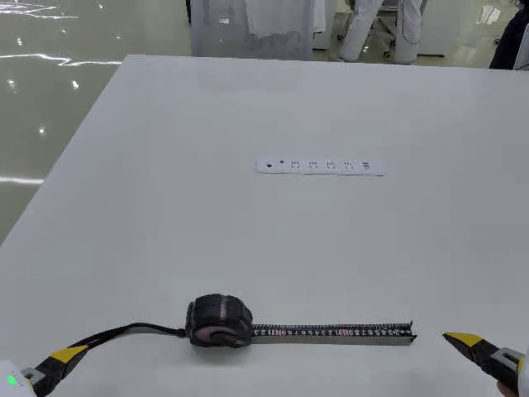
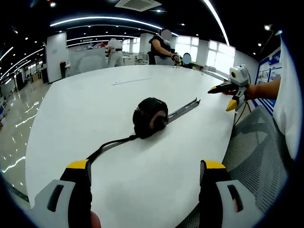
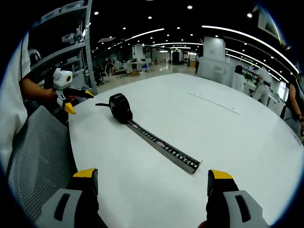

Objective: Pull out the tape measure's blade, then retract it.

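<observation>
On table [image 1: 248,240], tape measure [image 1: 219,321]; left gripper [image 1: 70,355] cropped.

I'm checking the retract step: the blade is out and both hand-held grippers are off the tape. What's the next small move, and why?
Probably move the left hand-held gripper forward to grip the case. The blade lies extended, nothing holds it, and the case sits straight ahead of that open gripper.
</observation>
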Demonstrator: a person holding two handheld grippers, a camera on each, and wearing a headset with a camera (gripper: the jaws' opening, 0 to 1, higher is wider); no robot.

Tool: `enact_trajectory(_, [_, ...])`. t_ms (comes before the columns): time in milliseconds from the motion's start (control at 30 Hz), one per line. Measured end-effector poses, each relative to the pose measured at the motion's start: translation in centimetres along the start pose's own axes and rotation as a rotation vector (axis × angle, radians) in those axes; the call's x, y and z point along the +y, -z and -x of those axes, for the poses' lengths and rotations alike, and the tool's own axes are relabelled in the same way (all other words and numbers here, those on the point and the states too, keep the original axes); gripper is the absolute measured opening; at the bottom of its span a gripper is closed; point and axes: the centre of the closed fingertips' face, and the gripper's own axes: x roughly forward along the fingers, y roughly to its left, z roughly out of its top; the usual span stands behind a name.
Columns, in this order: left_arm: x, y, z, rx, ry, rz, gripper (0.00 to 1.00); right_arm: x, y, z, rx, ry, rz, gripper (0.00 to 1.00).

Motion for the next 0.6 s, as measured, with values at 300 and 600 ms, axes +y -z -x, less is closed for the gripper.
enact_trajectory(300, [-0.4,0.9,0.8,-0.033,-0.025,0.043,0.93,0.9,1.2,0.8,-0.01,0.029,-0.024,0.96])
enact_trajectory(600, [-0.7,1.1,0.9,-0.047,-0.033,0.058,0.92,0.6,2.1,0.8,-0.018,0.041,-0.051,0.95])
